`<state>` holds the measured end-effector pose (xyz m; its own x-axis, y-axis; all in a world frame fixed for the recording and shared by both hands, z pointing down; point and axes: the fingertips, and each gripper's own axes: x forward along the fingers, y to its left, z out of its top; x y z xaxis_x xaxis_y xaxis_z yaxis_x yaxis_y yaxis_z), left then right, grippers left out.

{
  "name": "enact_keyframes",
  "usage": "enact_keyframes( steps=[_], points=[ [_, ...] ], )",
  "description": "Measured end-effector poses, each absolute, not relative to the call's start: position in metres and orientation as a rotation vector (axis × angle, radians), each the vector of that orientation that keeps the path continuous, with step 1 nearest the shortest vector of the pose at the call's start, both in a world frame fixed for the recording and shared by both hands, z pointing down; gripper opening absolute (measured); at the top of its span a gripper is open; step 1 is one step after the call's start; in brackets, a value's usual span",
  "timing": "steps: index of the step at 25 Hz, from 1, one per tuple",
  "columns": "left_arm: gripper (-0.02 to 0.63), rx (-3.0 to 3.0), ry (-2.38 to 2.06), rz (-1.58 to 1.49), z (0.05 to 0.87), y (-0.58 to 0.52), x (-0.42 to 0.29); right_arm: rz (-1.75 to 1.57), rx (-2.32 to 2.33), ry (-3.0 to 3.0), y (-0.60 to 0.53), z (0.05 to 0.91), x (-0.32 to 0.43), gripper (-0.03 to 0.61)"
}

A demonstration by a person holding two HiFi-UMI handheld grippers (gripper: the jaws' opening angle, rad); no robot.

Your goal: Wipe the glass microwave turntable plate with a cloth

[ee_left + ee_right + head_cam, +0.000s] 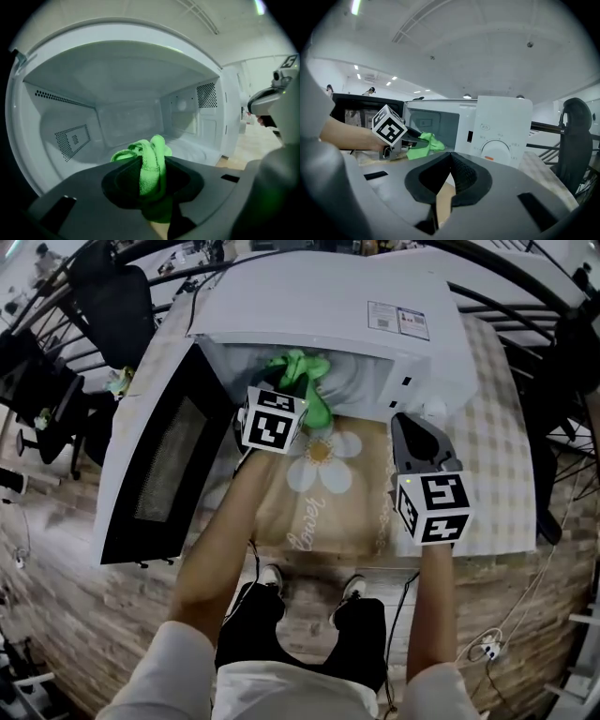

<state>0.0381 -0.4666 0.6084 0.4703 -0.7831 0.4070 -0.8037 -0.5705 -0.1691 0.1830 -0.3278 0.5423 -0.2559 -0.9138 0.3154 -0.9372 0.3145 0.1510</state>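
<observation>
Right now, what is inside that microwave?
Bare white walls and a green cloth pinched in the left gripper at the opening. They cover the front floor; I cannot discern a glass plate.

A floor (66,615) of pale wood planks lies under the bench (502,474), which has a checked cover. Black office chairs (117,296) stand at the left, and another chair (576,140) at the right. White cables (487,648) trail on the floor. The white ceiling (487,56) carries strip lights (356,7); the far wall is perhaps white too.

A daisy-print tablecloth (319,512) lies spread, a black chair (117,301) beyond.
</observation>
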Motion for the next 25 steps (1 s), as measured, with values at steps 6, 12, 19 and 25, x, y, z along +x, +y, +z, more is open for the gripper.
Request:
enact_keyframes(
  steps=[6, 12, 19, 25],
  points=[
    [0.124, 2.729, -1.273, 0.694, 0.609, -0.434, 0.089, 0.082, 1.644, -2.228, -0.313, 0.55, 0.182, 0.014],
    [0.123, 2.851, -0.876, 0.719, 0.605, -0.39, 0.151, 0.091, 1.69, -2.211, -0.305, 0.542, 0.193, 0.014],
    [0.126, 2.748, -1.312, 0.58, 0.577, -0.458, 0.079, 0.07, 1.653, -2.231, -0.307, 0.541, 0.185, 0.014],
    [0.129, 2.57, -1.559, 0.87, 0.612, -0.52, 0.027, 0.064, 1.628, -2.233, -0.31, 0.551, 0.191, 0.014]
  ],
)
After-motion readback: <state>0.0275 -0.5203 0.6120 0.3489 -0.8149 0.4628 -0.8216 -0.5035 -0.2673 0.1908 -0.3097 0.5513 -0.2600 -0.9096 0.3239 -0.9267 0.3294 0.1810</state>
